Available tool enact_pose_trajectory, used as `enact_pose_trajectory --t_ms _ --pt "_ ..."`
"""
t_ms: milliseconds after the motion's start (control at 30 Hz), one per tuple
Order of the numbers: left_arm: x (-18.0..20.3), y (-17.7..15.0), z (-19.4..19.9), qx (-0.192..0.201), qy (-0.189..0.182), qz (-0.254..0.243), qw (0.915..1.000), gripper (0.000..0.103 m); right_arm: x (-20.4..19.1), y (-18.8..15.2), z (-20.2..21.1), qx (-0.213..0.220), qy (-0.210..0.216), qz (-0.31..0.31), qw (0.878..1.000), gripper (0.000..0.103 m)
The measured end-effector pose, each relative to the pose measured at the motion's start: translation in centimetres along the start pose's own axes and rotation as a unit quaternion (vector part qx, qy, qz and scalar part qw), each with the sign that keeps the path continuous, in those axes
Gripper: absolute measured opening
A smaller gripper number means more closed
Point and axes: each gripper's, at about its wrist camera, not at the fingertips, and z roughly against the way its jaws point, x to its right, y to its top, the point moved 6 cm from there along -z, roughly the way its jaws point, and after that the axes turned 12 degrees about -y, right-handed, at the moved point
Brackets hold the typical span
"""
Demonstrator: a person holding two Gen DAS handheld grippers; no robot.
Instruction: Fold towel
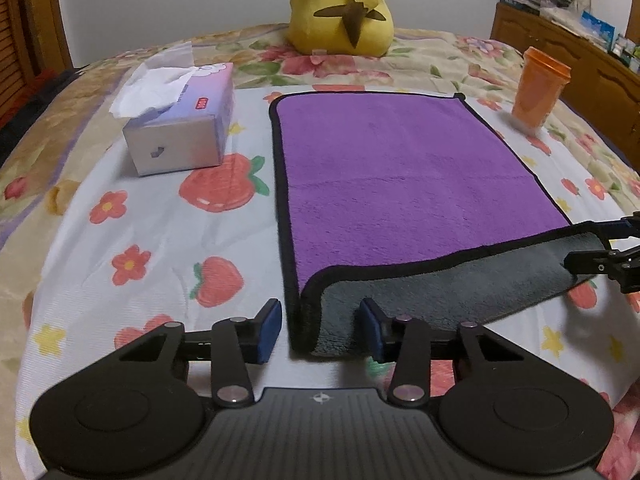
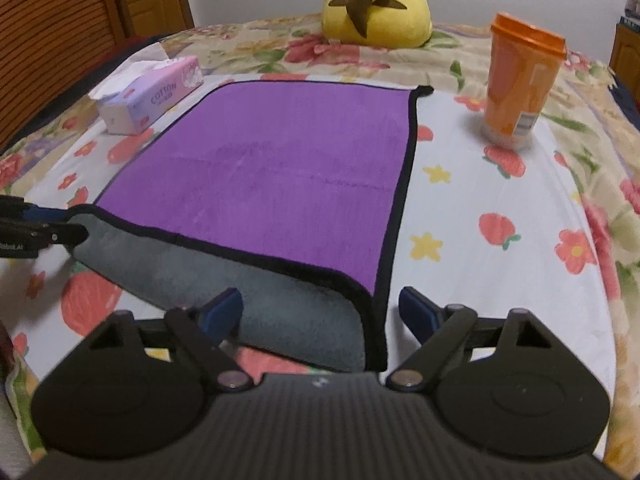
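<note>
One purple towel [image 1: 400, 176] with black trim lies flat on the bed [image 1: 120, 240], its near edge turned over, grey side up. Both grippers, left gripper [image 1: 320, 330] and right gripper [image 2: 320, 312], straddle its near corners with fingers released. One tissue box [image 1: 180, 136] sits left, one orange cup [image 2: 520, 80] right, one yellow plush [image 2: 376, 0] far.

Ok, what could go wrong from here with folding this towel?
Both look open: the left gripper and right gripper only straddle the towel's turned-up grey near corners, so lifting now might leave it behind. Carrying the edge forward, the right gripper could tip the orange cup. The tissue box sits close on the left.
</note>
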Motion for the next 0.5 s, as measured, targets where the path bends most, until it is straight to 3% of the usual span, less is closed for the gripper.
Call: enact_pose_trajectory --t_ms 167,500 --pt "0.22 -0.05 0.02 -0.003 -0.007 0.001 1.0000 0.041 0.02 -0.11 -0.11 -0.010 0.014 -0.008 1.000 0.077" --pt "0.45 -0.09 0.12 0.000 -0.010 0.004 0.9999 0.025 0.02 0.03 0.14 -0.017 0.012 0.002 1.000 0.049"
